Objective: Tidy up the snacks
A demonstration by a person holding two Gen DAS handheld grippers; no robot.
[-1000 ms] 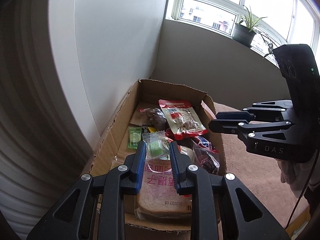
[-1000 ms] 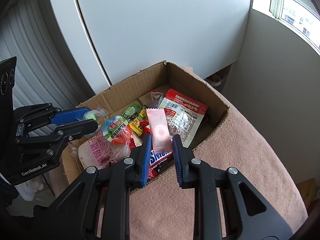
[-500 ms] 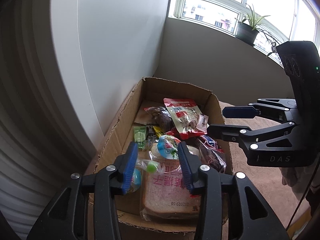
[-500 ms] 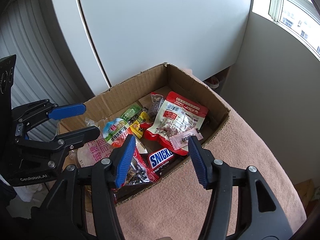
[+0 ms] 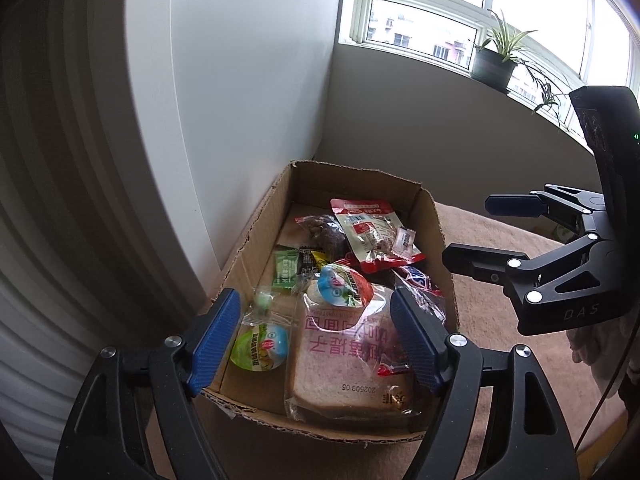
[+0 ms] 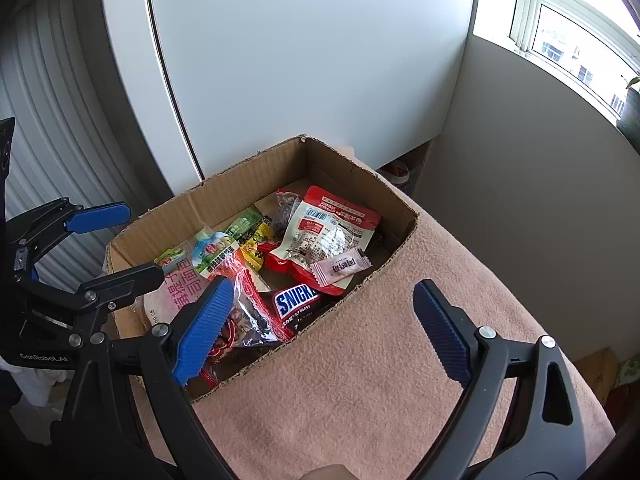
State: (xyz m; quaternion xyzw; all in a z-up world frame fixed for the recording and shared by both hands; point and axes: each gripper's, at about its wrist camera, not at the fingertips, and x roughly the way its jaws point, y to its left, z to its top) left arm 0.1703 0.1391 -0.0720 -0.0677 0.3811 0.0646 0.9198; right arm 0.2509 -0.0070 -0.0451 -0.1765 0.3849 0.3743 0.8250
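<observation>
**A:** Hovering over the box [image 5: 432, 216] with both hands, are you? What is nearest?

**B:** Yes. My left gripper [image 5: 320, 336] hangs above the near end, fingers spread wide and empty. Right under it lies the bread [image 5: 344, 364], flat in its bag, long axis running away from me along the box. Beside it, toward my left finger, sits a jelly cup [image 5: 260, 346]; a second cup [image 5: 340, 284] rests on the far edge of the bread.

**A:** And the right one?

**B:** My right gripper [image 6: 320, 320] is also wide open, holding nothing. It hangs over the box's long side, one finger above the snacks, the other above the blanket [image 6: 400, 360]. Below it I see a Snickers [image 6: 296, 300] against the near wall.

**A:** Farther in?

**B:** A red pouch [image 6: 324, 236] in the middle, with a small pink sachet [image 6: 340, 266] lying across its lower corner. Beyond those, a green candy [image 5: 286, 268], and a dark bag in the far corner. A plant [image 5: 496, 60] stands on the sill, well apart.

**A:** So what is left?

**B:** I judge little: every snack I can see is inside the box, none on the blanket. If another tidy is needed, the sachet lies nearer my right hand, its long axis crosswise to those fingers, so I would turn before closing.
</observation>
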